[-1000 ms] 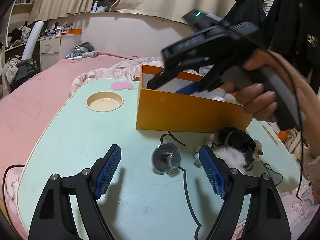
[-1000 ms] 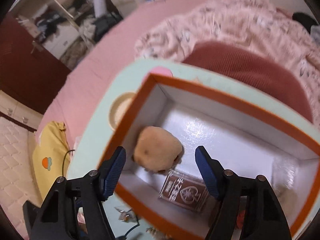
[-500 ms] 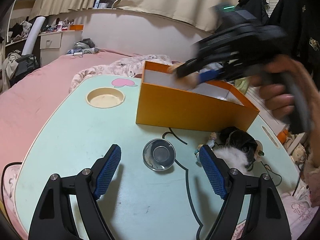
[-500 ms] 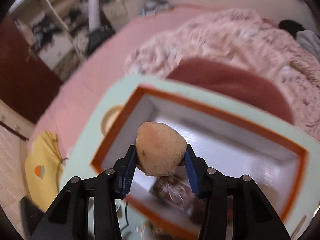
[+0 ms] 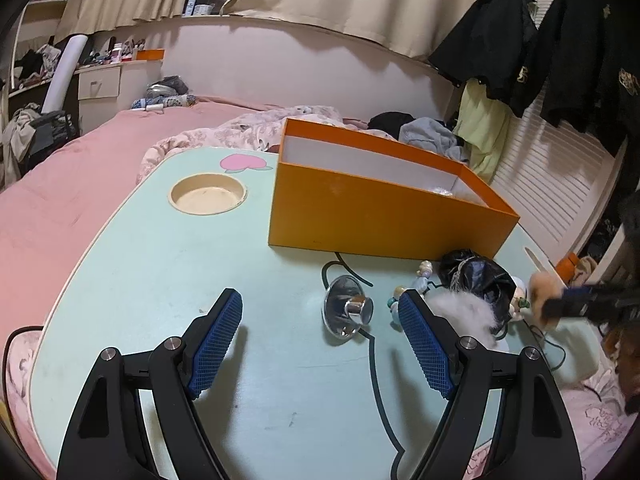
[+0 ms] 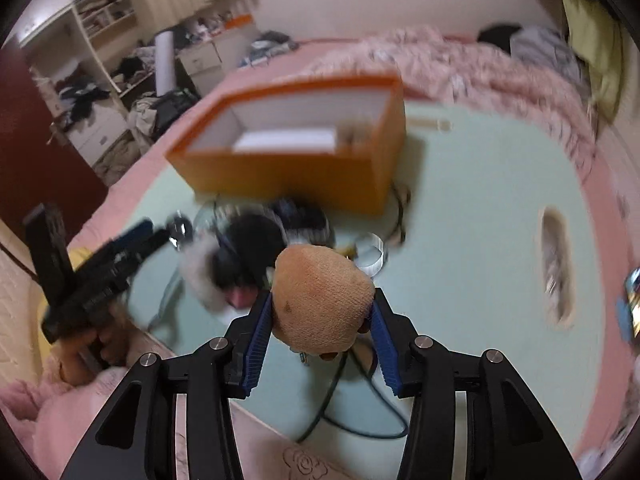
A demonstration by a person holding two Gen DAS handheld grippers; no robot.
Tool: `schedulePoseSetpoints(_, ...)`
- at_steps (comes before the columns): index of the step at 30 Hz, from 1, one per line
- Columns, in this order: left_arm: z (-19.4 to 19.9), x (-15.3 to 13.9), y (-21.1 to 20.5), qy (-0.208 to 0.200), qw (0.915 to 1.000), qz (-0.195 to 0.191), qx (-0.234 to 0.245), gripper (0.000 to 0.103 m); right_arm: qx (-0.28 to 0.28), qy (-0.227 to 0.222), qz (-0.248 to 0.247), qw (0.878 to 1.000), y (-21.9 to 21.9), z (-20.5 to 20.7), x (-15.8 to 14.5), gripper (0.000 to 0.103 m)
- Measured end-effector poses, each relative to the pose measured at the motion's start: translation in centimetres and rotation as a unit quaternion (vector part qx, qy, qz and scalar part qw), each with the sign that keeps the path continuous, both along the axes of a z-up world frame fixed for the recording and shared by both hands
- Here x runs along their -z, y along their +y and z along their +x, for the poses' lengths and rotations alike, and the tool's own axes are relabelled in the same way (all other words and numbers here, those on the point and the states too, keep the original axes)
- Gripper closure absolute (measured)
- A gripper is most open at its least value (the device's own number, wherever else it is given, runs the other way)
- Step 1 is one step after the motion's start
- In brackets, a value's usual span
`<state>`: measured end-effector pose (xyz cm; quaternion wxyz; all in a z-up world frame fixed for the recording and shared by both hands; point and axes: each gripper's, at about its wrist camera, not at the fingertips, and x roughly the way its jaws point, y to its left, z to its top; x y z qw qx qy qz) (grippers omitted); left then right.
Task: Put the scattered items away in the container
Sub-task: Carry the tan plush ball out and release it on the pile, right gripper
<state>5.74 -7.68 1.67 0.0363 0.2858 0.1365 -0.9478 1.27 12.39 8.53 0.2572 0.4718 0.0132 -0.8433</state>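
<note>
Being squeezed between the pads of the right gripper [image 6: 322, 322] is a tan plush toy [image 6: 322, 300], held above the tabletop [image 5: 160, 272] edge, outside & well apart from the orange box [image 5: 380, 208]. Left gripper [image 5: 320, 336] is being held wide open w/ nothing gripped, a small metal cup [image 5: 346, 312] lying tipped btwn its fingers. A black-and-white fluffy item [image 5: 472, 288] is lying just beside the box.

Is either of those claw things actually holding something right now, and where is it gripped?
The right gripper holds a tan plush toy, pads pressing its two sides. The left gripper holds nothing.
</note>
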Motion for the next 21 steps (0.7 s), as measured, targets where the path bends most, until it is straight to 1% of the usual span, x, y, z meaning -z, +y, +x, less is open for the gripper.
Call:
schedulePoseSetpoints(2,0.1,-0.1,0.2,0.001,1.0000,-0.007,0.001,0.023,0.006,-0.005,-0.004,1.000,-0.3,-0.1,0.9,0.056)
schedulePoseSetpoints(6,0.0,-0.2,0.3,0.000,0.9999,-0.010,0.002,0.023,-0.003,0.022,0.012,1.000,-2.5,0.0,1.0,0.054)
schedulePoseSetpoints(9,0.0,-0.1,0.1,-0.003,1.0000,-0.007,0.002,0.023,-0.002,0.032,0.015,0.999,-3.3,-0.1,1.3,0.052)
schedulePoseSetpoints(12,0.2,-0.2,0.0,0.000,1.0000,-0.008,0.000,0.023,0.007,0.045,0.016,0.999,-3.4,0.3,0.9,0.041)
schedulePoseSetpoints(13,0.2,-0.2,0.1,0.001,1.0000,-0.008,0.000,0.023,0.010,0.053,0.014,0.998,-3.1,0.7,0.6,0.033)
schedulePoseSetpoints(14,0.2,-0.2,0.1,0.001,1.0000,-0.008,0.000,0.023,0.013,0.060,0.012,0.998,-2.8,1.2,0.4,0.027)
schedulePoseSetpoints(16,0.1,-0.2,0.2,0.001,1.0000,-0.010,0.001,0.023,0.021,0.076,0.014,0.997,-2.2,2.0,0.0,0.024)
schedulePoseSetpoints(21,0.1,-0.9,0.4,0.006,0.9998,-0.019,0.006,0.023,0.072,0.111,0.051,0.990,-0.7,3.9,-0.1,0.024)
